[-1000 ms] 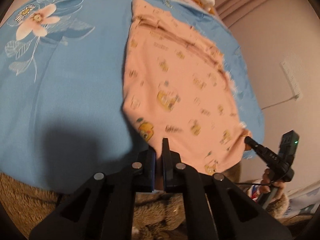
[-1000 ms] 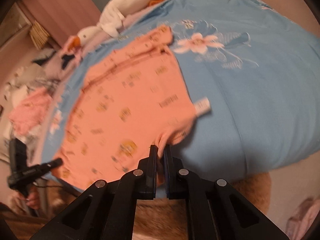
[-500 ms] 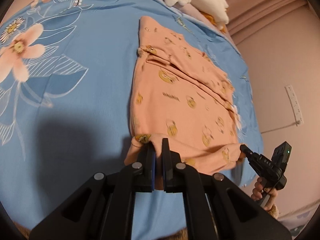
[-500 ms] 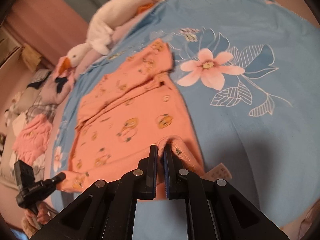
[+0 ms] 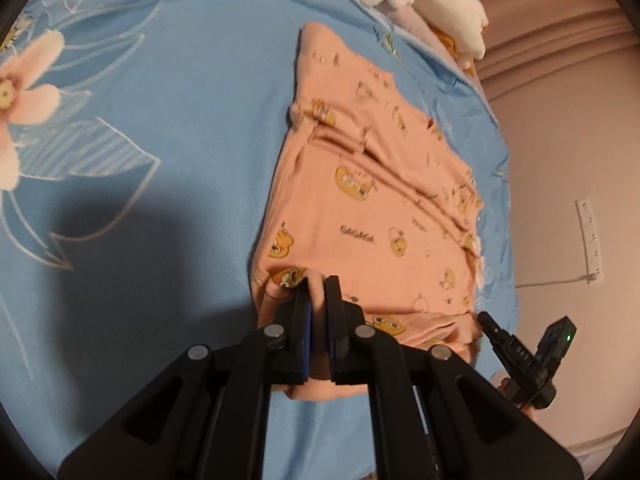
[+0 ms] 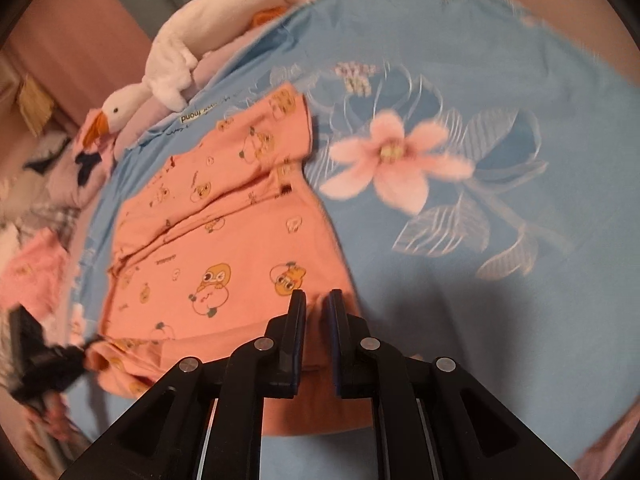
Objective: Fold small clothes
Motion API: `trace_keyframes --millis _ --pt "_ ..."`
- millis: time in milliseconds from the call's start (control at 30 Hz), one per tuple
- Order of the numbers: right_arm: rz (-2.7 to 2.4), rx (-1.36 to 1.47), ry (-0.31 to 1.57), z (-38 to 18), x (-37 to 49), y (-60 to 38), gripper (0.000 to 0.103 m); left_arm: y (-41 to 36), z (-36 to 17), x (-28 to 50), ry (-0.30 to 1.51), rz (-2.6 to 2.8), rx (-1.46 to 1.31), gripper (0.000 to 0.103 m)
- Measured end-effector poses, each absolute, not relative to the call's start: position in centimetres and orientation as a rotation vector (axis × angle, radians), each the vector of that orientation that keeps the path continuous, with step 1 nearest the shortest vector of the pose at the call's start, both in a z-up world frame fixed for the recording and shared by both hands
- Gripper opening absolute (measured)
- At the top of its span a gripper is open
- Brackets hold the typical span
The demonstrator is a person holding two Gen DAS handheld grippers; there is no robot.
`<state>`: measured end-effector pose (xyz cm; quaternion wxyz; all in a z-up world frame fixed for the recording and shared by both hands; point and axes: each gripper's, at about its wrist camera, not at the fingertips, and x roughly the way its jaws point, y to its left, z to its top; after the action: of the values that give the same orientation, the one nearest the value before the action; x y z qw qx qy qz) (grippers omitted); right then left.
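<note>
- While the blue floral bedsheet [image 6: 500, 80] carries everything, it is the largest surface in view and the work area for the fold.
- The peach printed garment [image 5: 380, 208] lies flat on that sheet, towards the side nearest the wall, with its near hem doubled over onto the body of the cloth.
- A white plush goose [image 6: 192, 48] rests at the far edge of the sheet, well apart from the garment and clear of the fold.
- The left gripper [image 5: 318, 284] is clamped on the near hem; a ridge of peach cloth stands pinched between its jaws.
- The right gripper [image 6: 316, 300] sits at the other end of the same hem. Its jaws are opening, a clear gap shows between them, and cloth lies in that gap without being pressed.
- Step in hand, by judgement: the bottom-edge fold has been laid over and the release is beginning, right side first.
- Next move, by judgement: the left jaws need to part as well, and both tools should then lift straight off so the folded edge is not dragged askew. After that, a side fold across the garment would call for a fresh grip on one long edge.
</note>
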<state>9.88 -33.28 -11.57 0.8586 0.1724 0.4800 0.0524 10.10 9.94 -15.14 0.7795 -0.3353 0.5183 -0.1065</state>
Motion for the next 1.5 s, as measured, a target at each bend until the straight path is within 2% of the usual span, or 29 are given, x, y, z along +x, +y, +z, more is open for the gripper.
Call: trace_keyframes --millis 100,233,433,667,900,1000,1067,1133,1167,1200,1267,1500 --pt "0.098 0.3 0.979 -10.0 8.9 -33.0 0.031 9.9 -13.5 9.3 1.096 -0.245 -0.718 0.007" --pt "0.178 0.263 0.967 -8.8 7.6 -31.8 0.031 10.1 -11.0 8.0 1.018 -0.188 -0.64 0.022" --pt "0.405 0.278 1.016 -10.1 6.3 -28.2 0.031 9.6 -9.5 6.2 0.992 -0.23 -0.614 0.023" --pt "0.401 0.217 1.106 -13.0 8.0 -25.4 0.031 8.0 -10.4 6.0 1.024 -0.224 -0.536 0.023" --pt "0.347 0.188 1.071 -13.1 10.5 -24.9 0.031 7.7 -11.5 6.9 1.05 -0.178 -0.503 0.024" --pt "0.267 0.145 1.039 -12.6 11.5 -25.1 0.031 8.0 -11.6 7.4 1.056 -0.169 -0.518 0.039" --pt "0.234 0.134 1.019 -11.9 11.7 -25.9 0.031 8.3 -11.7 7.7 1.053 -0.159 -0.528 0.056" --pt "0.225 0.145 0.996 -11.2 11.4 -27.0 0.031 8.4 -11.9 7.9 1.049 -0.15 -0.52 0.061" --pt "0.215 0.147 0.991 -11.1 11.2 -27.6 0.036 8.4 -12.0 8.1 1.051 -0.142 -0.507 0.062" --pt "0.196 0.147 0.988 -11.0 11.0 -28.5 0.045 8.3 -12.2 8.2 1.053 -0.142 -0.498 0.063" --pt "0.169 0.144 0.989 -11.1 10.5 -29.7 0.049 7.9 -12.6 8.6 1.058 -0.148 -0.472 0.065" --pt "0.195 0.189 1.034 -12.4 10.4 -31.2 0.049 6.2 -13.9 10.1 1.075 -0.219 -0.429 0.067"
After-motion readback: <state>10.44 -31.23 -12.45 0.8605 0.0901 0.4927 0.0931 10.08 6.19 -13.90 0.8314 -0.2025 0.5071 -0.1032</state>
